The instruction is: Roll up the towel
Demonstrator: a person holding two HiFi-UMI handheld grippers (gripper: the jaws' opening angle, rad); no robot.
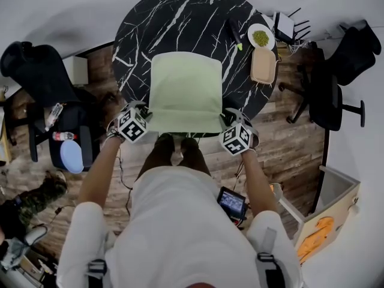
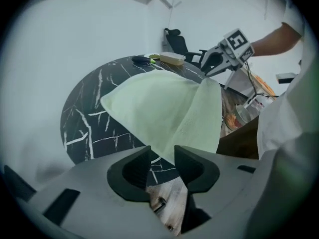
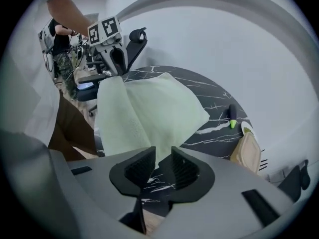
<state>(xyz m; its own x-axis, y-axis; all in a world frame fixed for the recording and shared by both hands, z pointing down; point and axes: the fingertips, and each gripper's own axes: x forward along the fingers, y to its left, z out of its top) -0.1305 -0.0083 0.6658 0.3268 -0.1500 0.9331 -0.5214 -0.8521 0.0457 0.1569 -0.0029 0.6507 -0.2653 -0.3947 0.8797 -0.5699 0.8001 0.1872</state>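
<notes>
– At the 6 o'clock rim of the round black marble-look bench with white veins [image 1: 138, 35], why does a tool sit at each corner of the cloth?

– Most likely so the near hem can be taken up evenly. The pale green rectangular cloth towel [image 1: 183, 92] lies flat from the bench's centre to that rim, with one edge toward the person. The left hand-held gripper [image 2: 162, 152] is at the towel's 7 o'clock corner and the right hand-held gripper [image 3: 163, 152] at its 5 o'clock corner.

– Are they clamped on it?

– No, both are released. Each pair of jaws stands apart. A tip of towel corner reaches toward the gap, but nothing pinches it.

– And the things at 2 o'clock on the bench?

– They are probably kept there so the rolling path stays free. The small round white plate of green food [image 1: 261, 38] sits at the rim. The tan oblong container [image 1: 263, 66] lies just beside it toward 3 o'clock. The dark pen-like stick with a lime-green tip [image 1: 235, 33] lies near 1 o'clock. All three are clear of the towel.

– The count?

– One towel, not yet rolled, and two hand-held grippers. Also one plate, one container and one stick.
</notes>
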